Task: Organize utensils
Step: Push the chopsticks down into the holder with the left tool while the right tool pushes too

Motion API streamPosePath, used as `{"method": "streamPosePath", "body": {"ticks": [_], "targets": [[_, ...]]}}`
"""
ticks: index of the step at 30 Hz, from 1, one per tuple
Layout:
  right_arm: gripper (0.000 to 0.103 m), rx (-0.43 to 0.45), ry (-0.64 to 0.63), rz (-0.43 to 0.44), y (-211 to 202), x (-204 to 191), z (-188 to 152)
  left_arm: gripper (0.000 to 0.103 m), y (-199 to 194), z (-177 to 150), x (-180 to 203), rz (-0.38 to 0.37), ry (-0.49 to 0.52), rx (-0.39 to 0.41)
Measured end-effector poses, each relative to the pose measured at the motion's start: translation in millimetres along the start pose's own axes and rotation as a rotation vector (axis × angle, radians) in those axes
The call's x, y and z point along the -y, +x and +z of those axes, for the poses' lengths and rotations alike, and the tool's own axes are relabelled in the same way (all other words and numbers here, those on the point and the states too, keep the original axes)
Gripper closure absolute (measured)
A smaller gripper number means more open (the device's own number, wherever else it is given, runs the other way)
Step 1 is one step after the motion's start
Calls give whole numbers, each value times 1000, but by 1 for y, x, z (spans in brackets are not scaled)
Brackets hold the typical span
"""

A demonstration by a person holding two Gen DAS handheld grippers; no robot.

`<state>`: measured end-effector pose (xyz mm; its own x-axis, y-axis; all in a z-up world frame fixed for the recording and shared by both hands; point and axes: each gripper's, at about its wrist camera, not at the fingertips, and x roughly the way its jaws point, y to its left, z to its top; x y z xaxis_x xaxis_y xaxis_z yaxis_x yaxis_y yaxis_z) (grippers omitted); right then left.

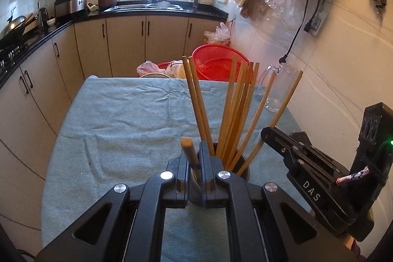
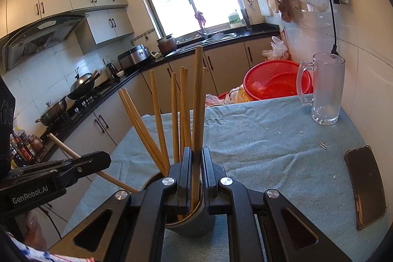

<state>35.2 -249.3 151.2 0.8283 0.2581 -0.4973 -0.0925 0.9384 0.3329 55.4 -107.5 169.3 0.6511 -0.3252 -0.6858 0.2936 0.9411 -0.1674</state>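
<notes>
The left gripper (image 1: pixel 195 163) was clamped on 1 wooden chopstick (image 1: pixel 189 151), its blunt end rising just above the fingertips and its lower end reaching down toward the round metal holder (image 1: pixel 242 170) directly beyond them. The right gripper (image 2: pixel 196 163) was likewise closed tight on another chopstick (image 2: pixel 198 100), which stood almost upright between its fingers with the lower end inside the holder (image 2: pixel 194 225). A bundle of other chopsticks (image 1: pixel 235 109) already stood in that holder, fanned outward and leaning at different angles. The holder sat on the near part of a table covered with a wrinkled blue-green cloth (image 1: pixel 118 119). In the left wrist view the right gripper came in from the right side, beside the holder; in the right wrist view the left gripper entered from the left with its chopstick slanting toward the rim.

Further back on the table, near the tiled wall, stood a clear glass mug (image 2: pixel 324 90), upright and well apart from the holder. A dark phone (image 2: pixel 366 188) lay flat on the cloth near the right edge, with a small paper clip (image 2: pixel 323 144) between it and the mug. Behind the table's far edge sat a red plastic basket (image 2: pixel 272 82).
</notes>
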Motion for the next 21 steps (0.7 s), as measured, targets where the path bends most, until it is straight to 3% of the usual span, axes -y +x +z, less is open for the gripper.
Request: {"method": "streamPosePath", "body": {"ticks": [10, 21], "targets": [[96, -22, -6, -2, 5, -3, -4, 97, -3, -7, 13, 35, 57, 21], [96, -29, -14, -6, 7, -7, -7, 96, -2, -8, 13, 33, 49, 16]]}}
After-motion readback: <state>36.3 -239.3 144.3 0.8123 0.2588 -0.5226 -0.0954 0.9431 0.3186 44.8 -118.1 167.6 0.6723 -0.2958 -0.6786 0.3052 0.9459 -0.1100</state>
